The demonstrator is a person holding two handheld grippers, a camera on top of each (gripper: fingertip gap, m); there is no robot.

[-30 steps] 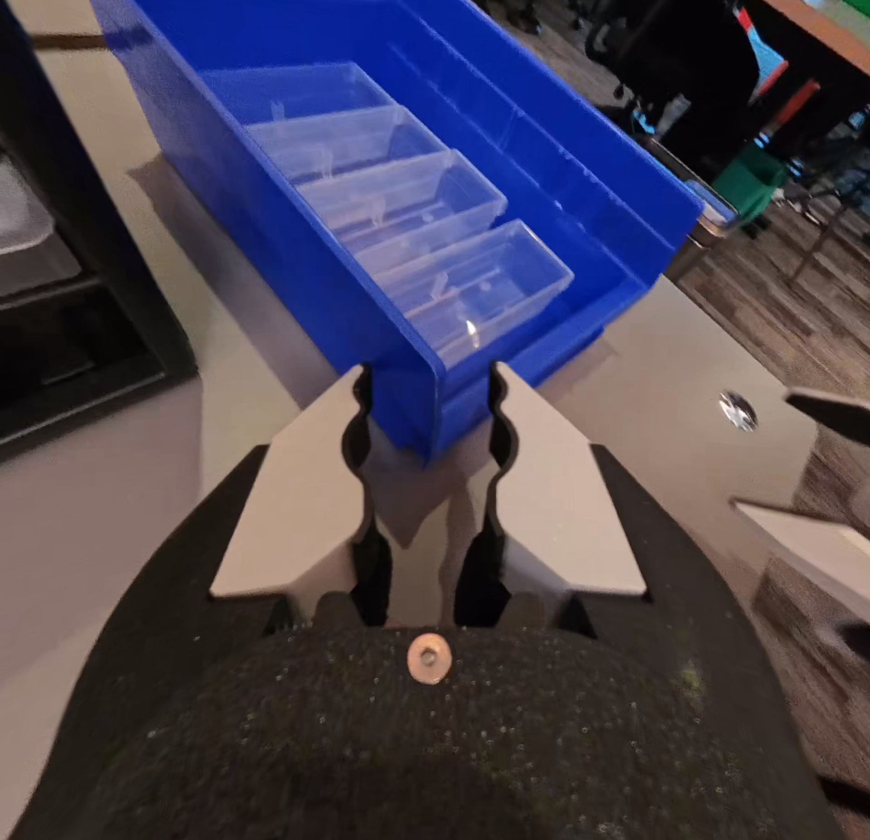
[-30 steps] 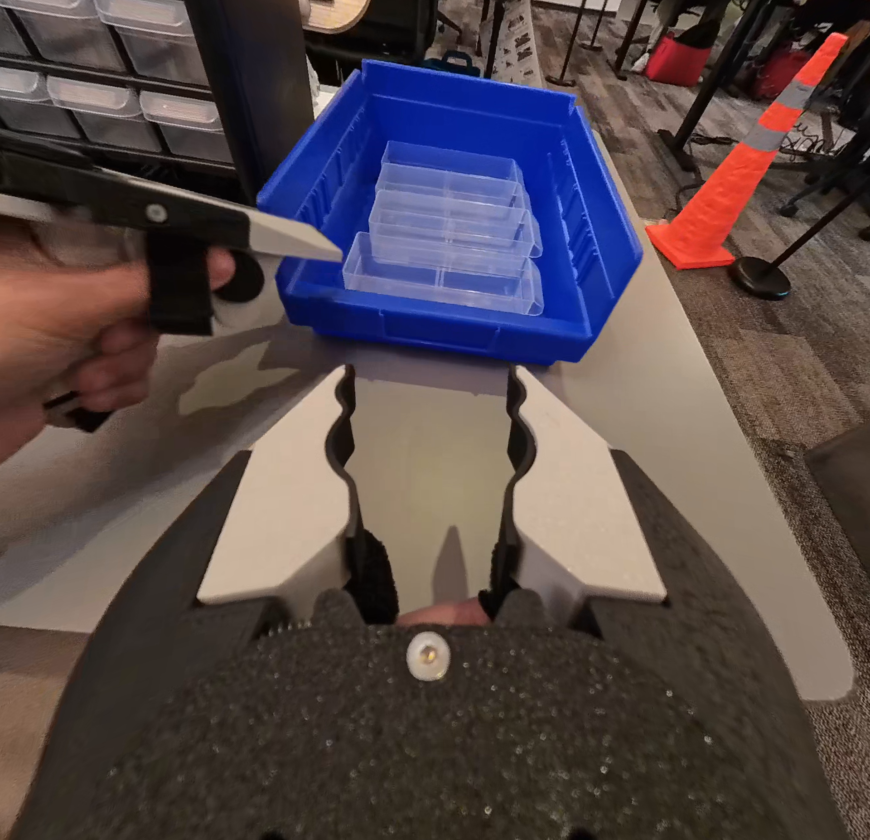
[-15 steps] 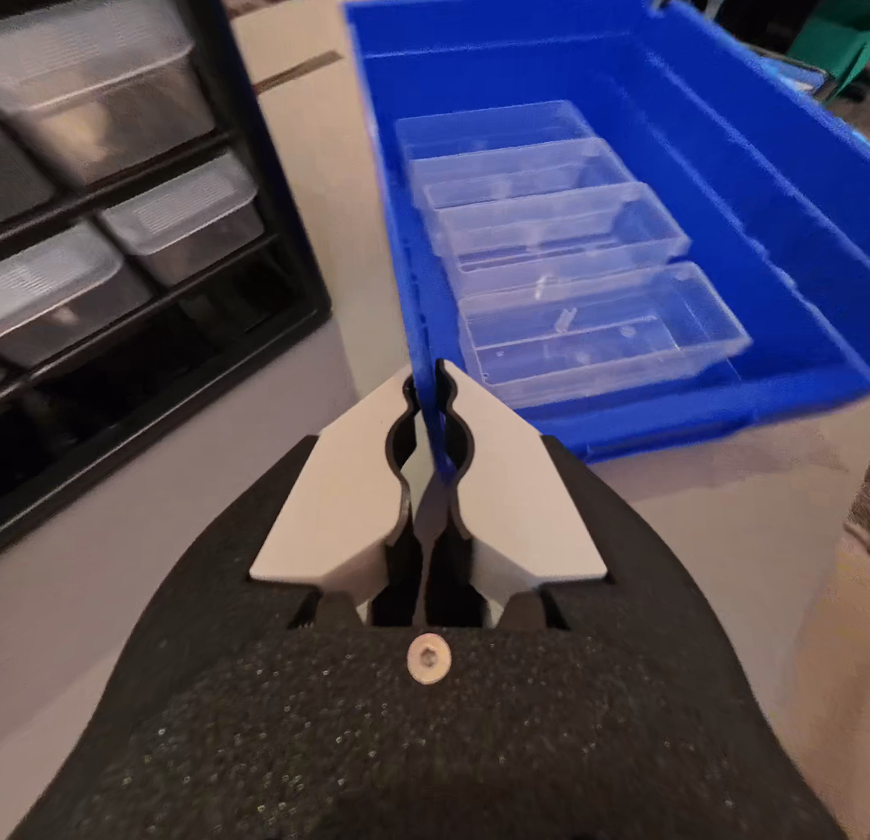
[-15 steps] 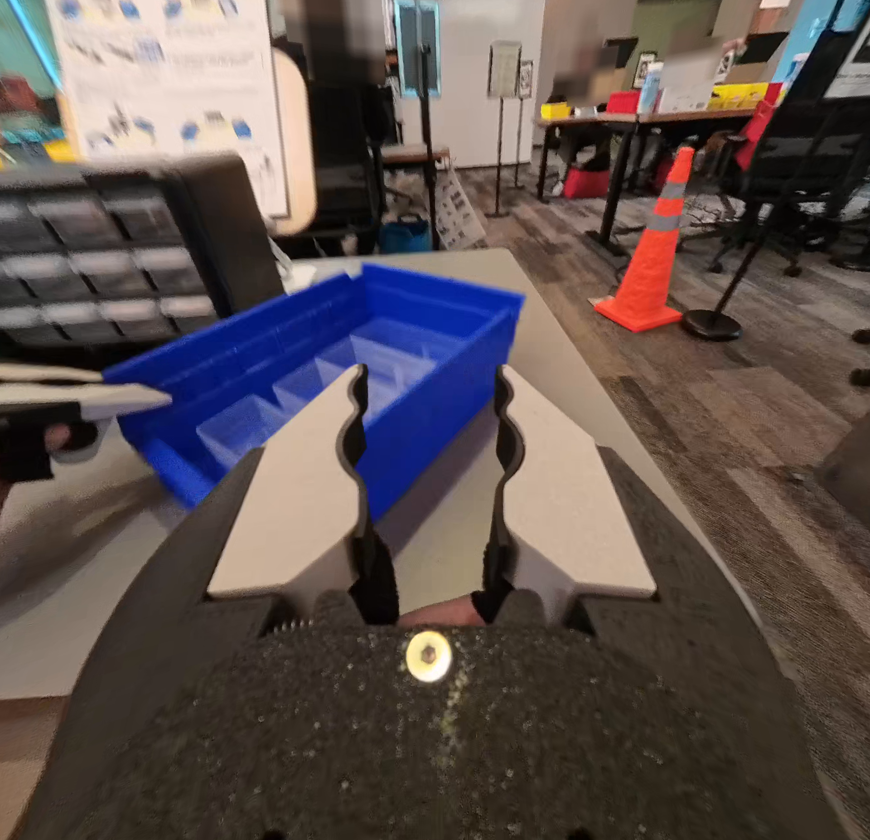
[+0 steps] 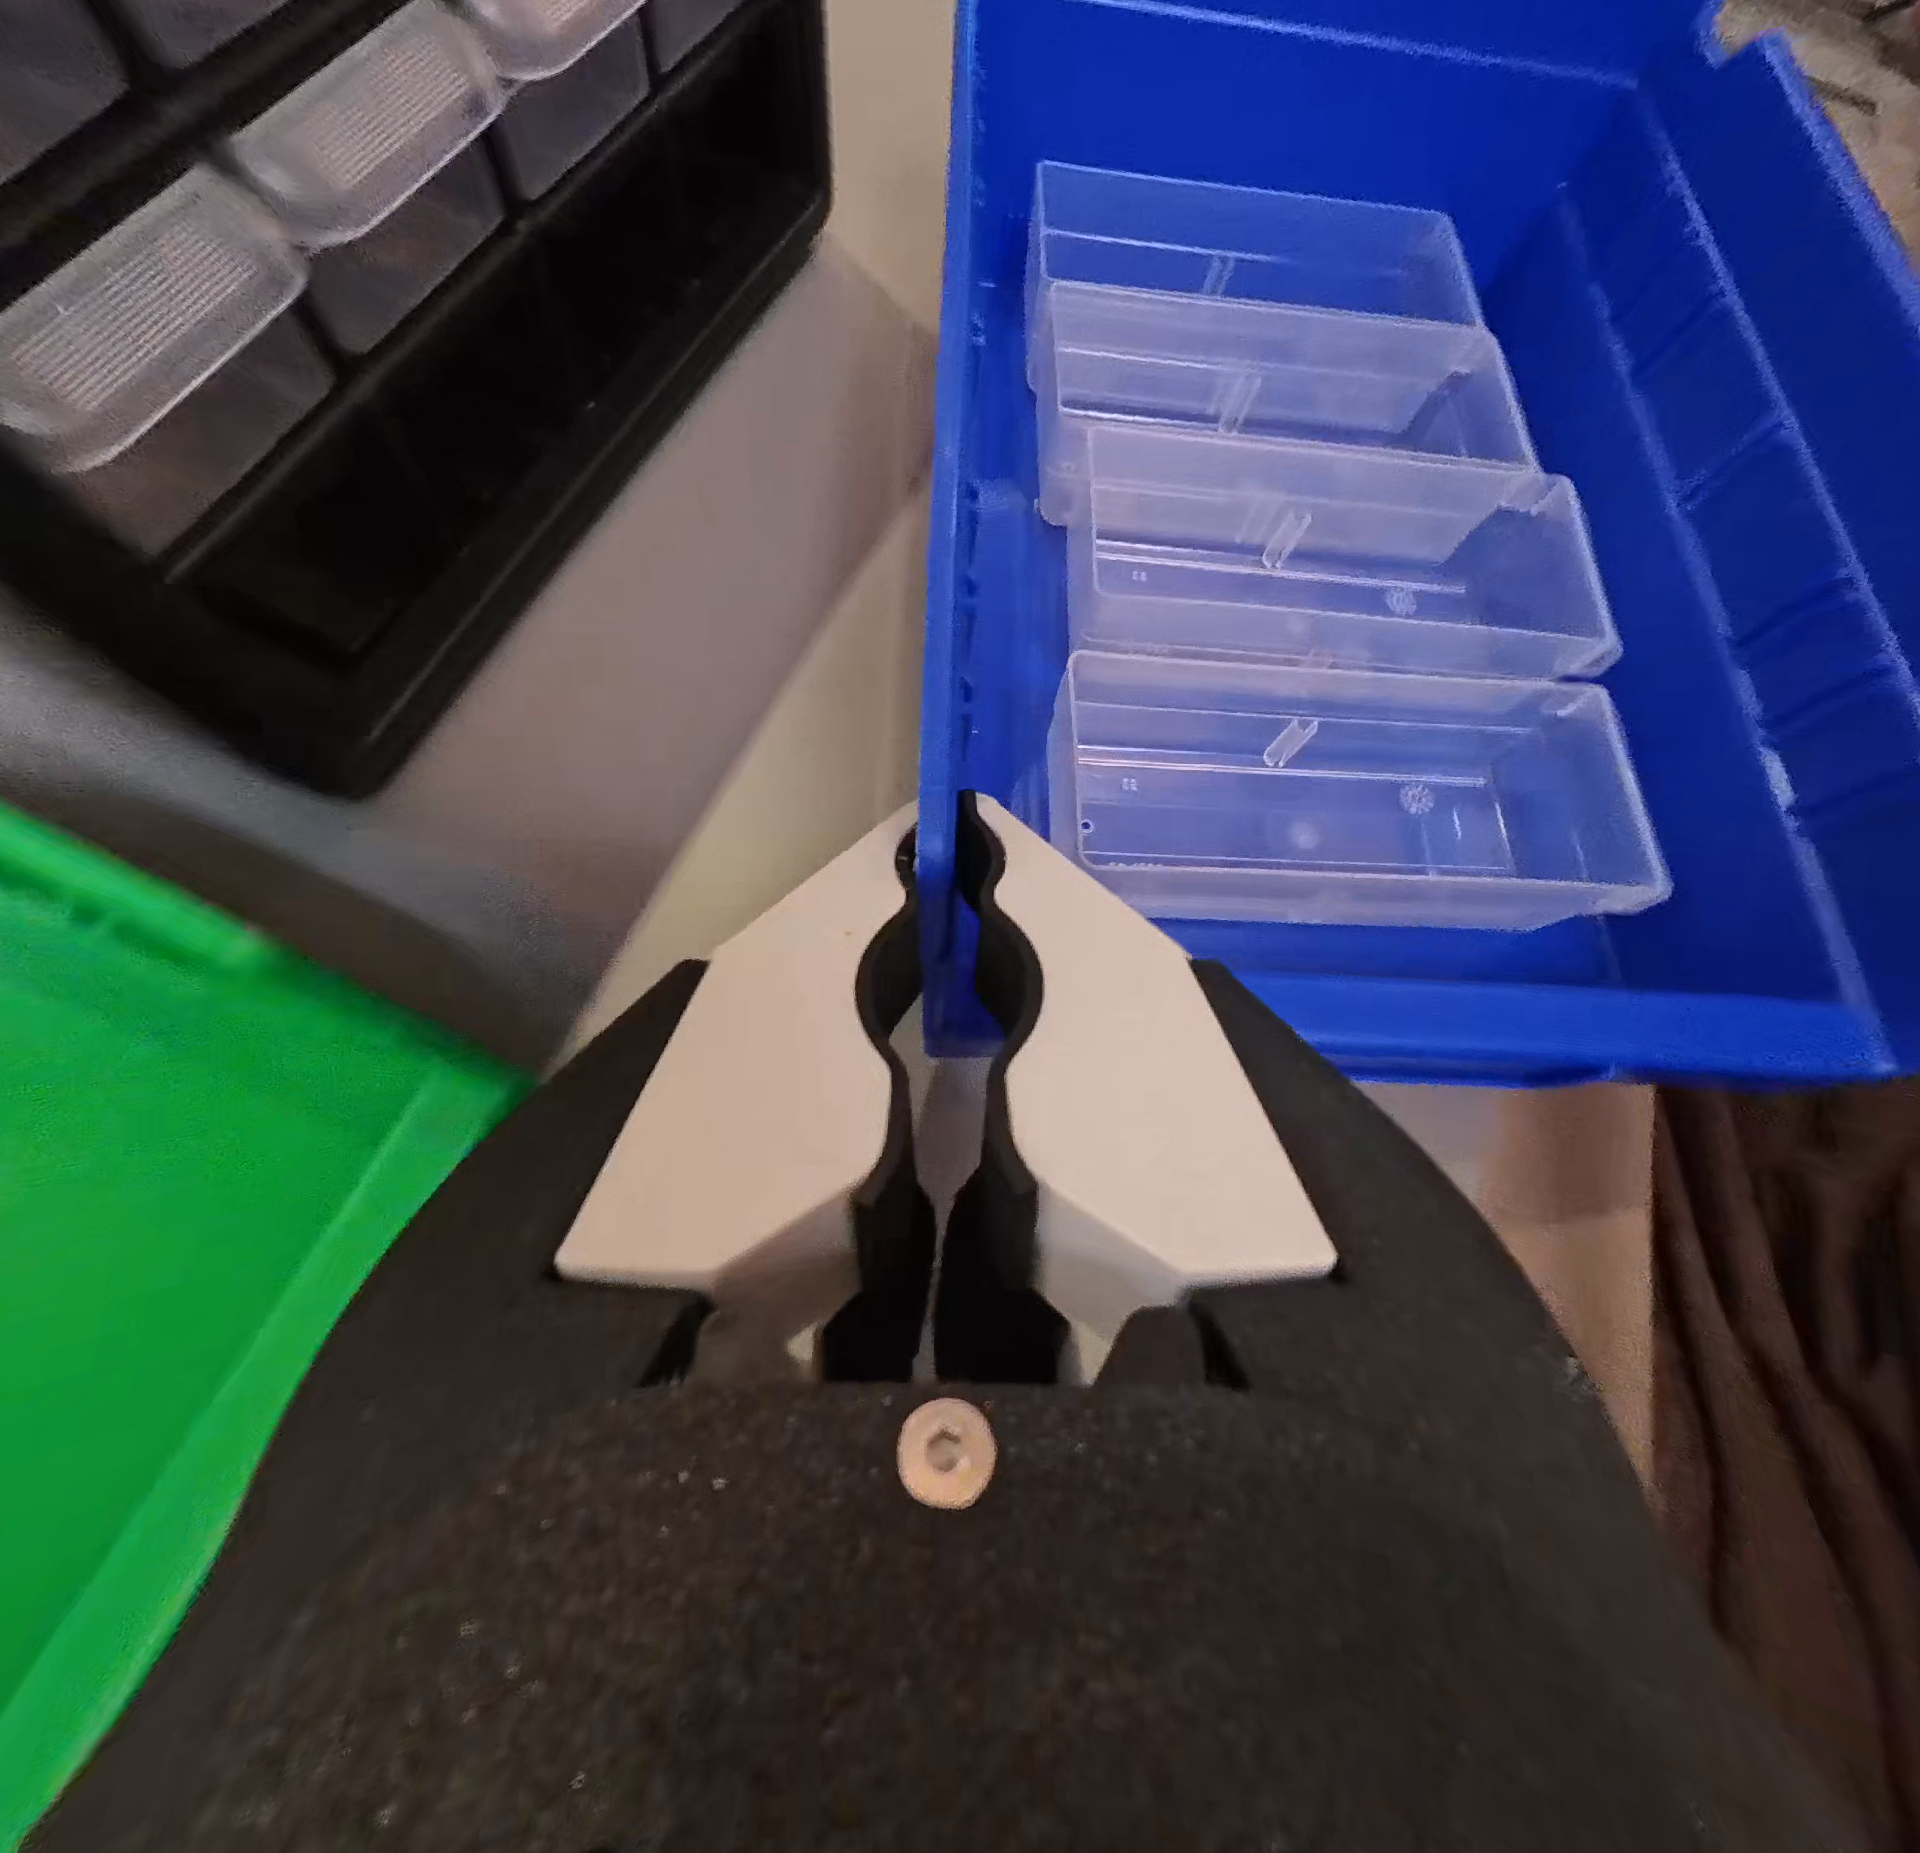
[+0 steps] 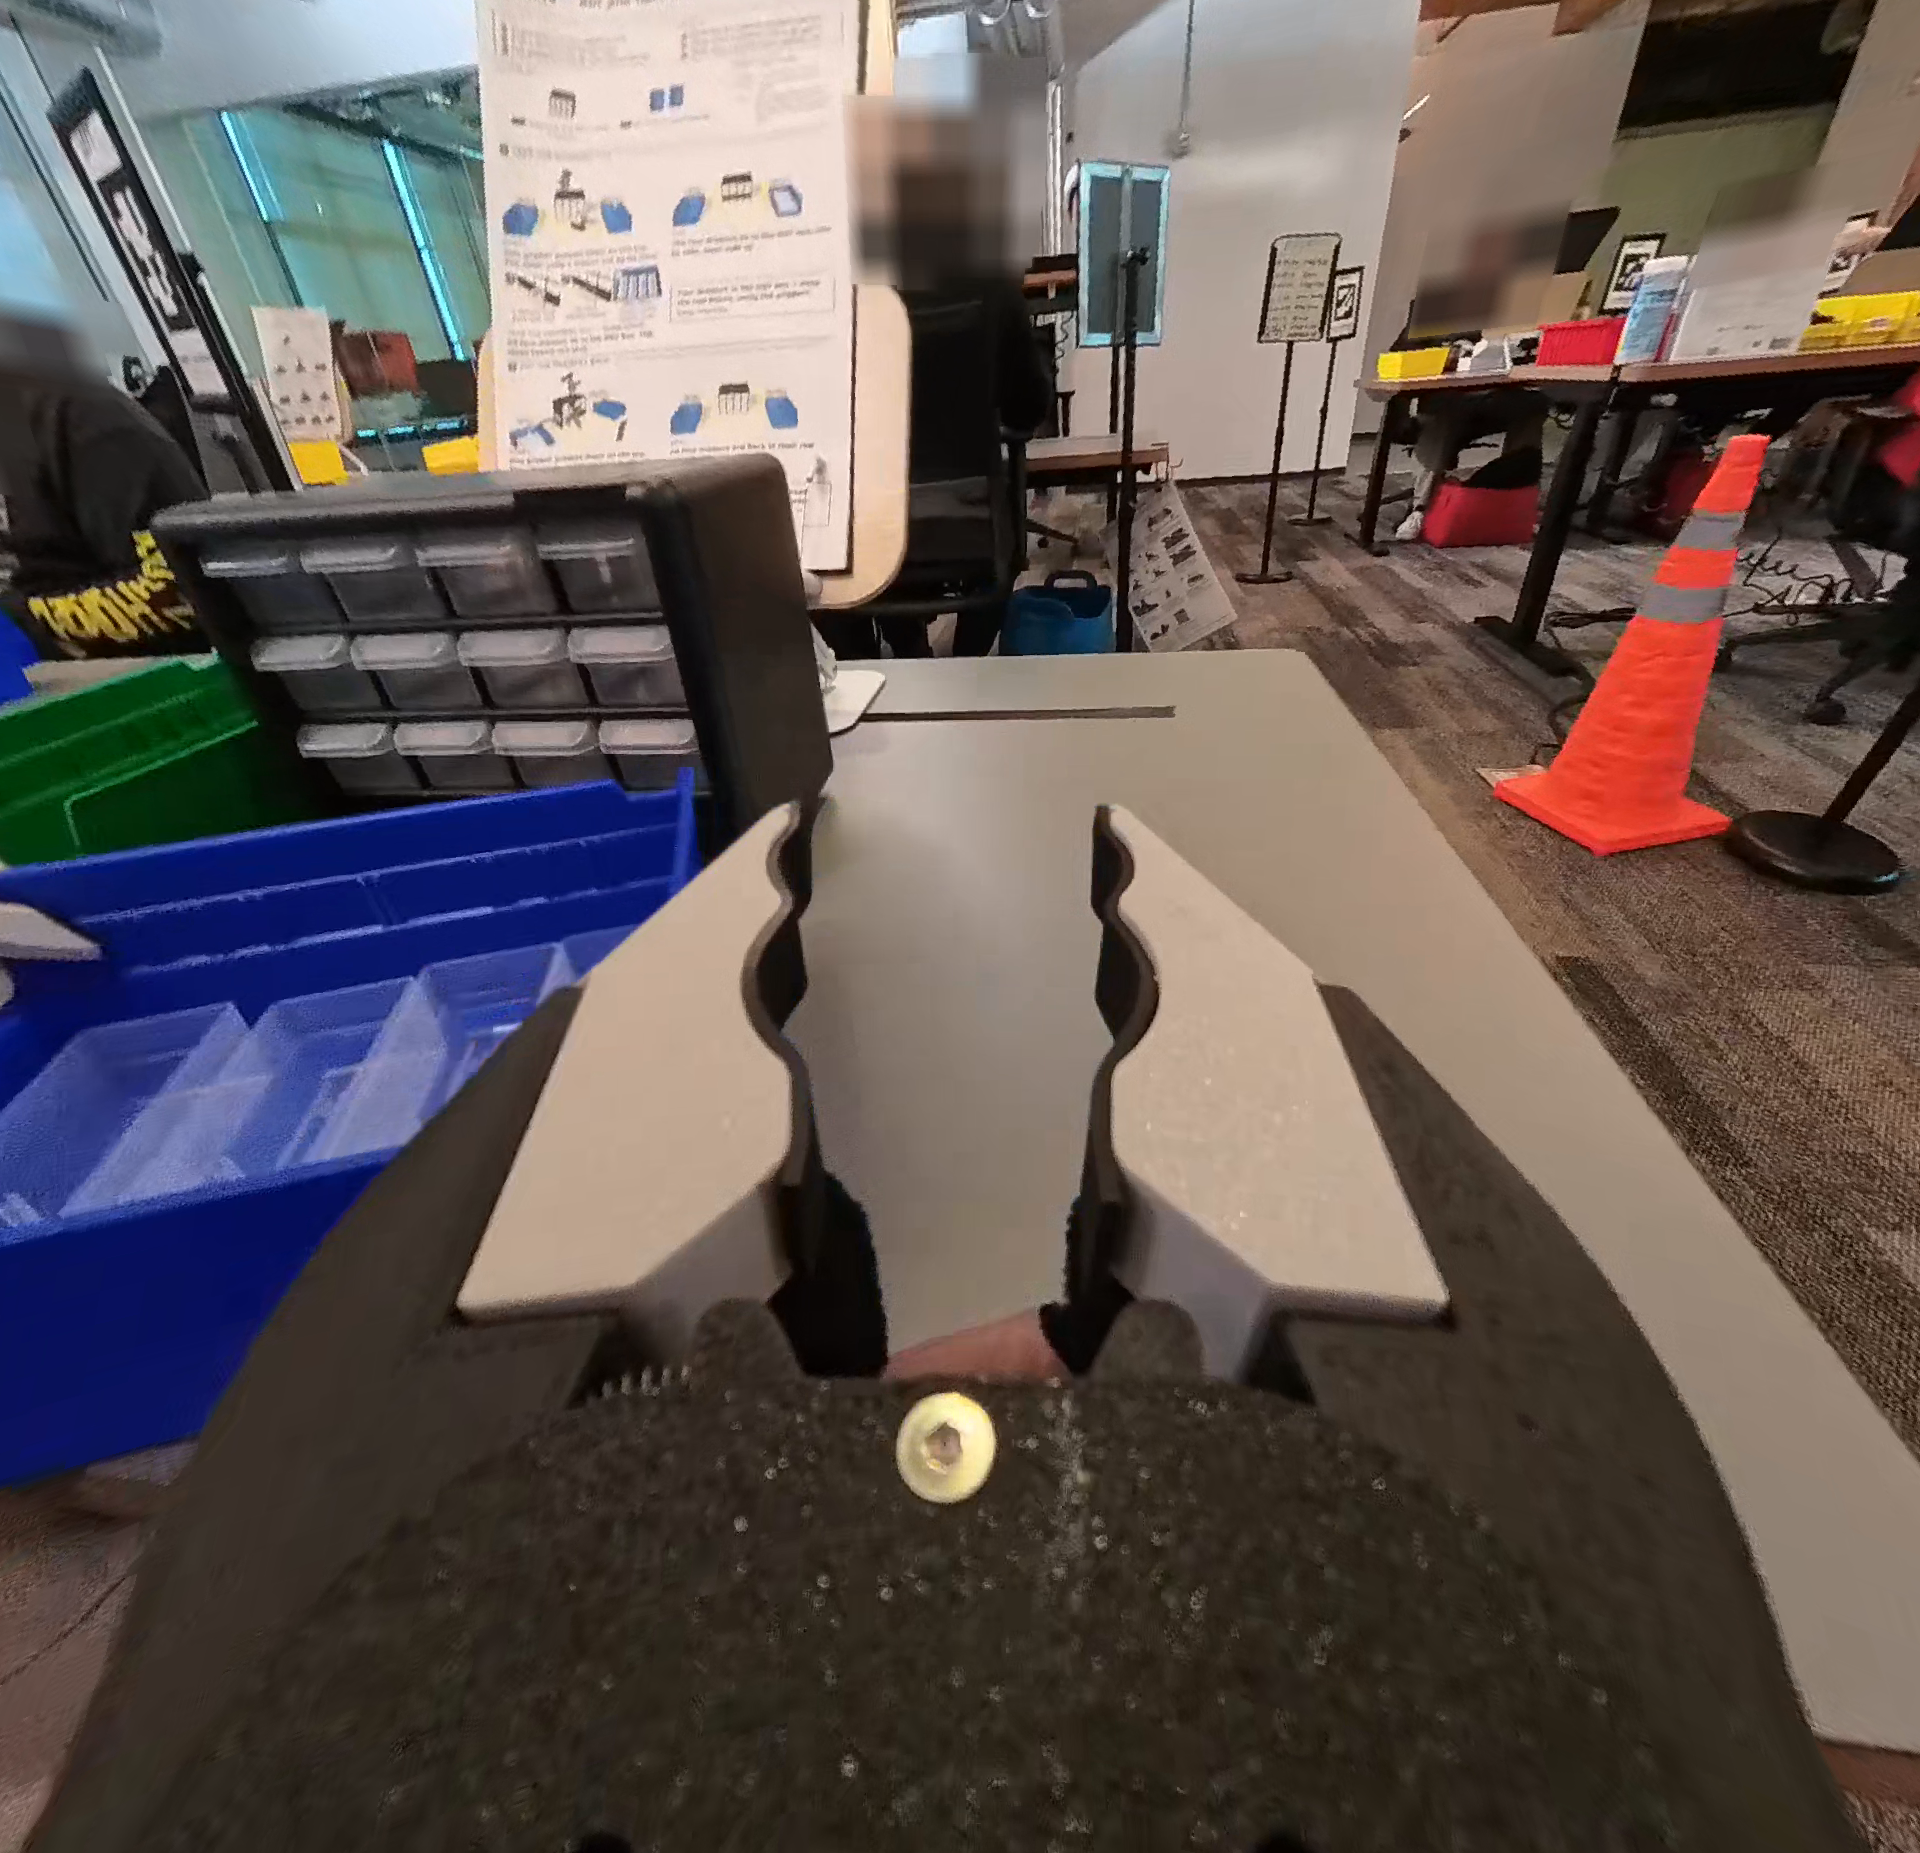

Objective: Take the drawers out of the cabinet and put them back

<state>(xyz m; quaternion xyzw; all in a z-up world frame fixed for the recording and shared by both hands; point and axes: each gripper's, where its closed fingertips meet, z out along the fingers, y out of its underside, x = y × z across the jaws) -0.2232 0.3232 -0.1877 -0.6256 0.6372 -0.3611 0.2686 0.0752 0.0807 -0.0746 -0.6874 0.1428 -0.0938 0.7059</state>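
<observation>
The blue bin [image 5: 1299,89] holds four clear plastic drawers [image 5: 1340,806] lying in a row, each overlapping the next one, all without content. The left gripper [image 5: 940,837] is pinching the near-left corner wall of this bin, with its jaws pressed onto the thin blue edge. Left of the bin stands the black drawer cabinet [image 5: 343,598]; its upper slots carry translucent drawers, while the lowest row of slots is dark and open. A green bin [image 5: 156,1128] is in the lower-left corner, beside the cabinet, and its content cannot be seen.

The right gripper [image 6: 945,837] is spread wide with nothing between its jaws, above a bare part of the grey table [image 6: 1039,764], to the right of the blue bin.

Behind the cabinet a white instruction poster [image 6: 665,234] stands upright. An orange traffic cone [image 6: 1652,681] is on the carpet floor to the right, and more tables with yellow and red bins are farther back. The background is blurred in places.
</observation>
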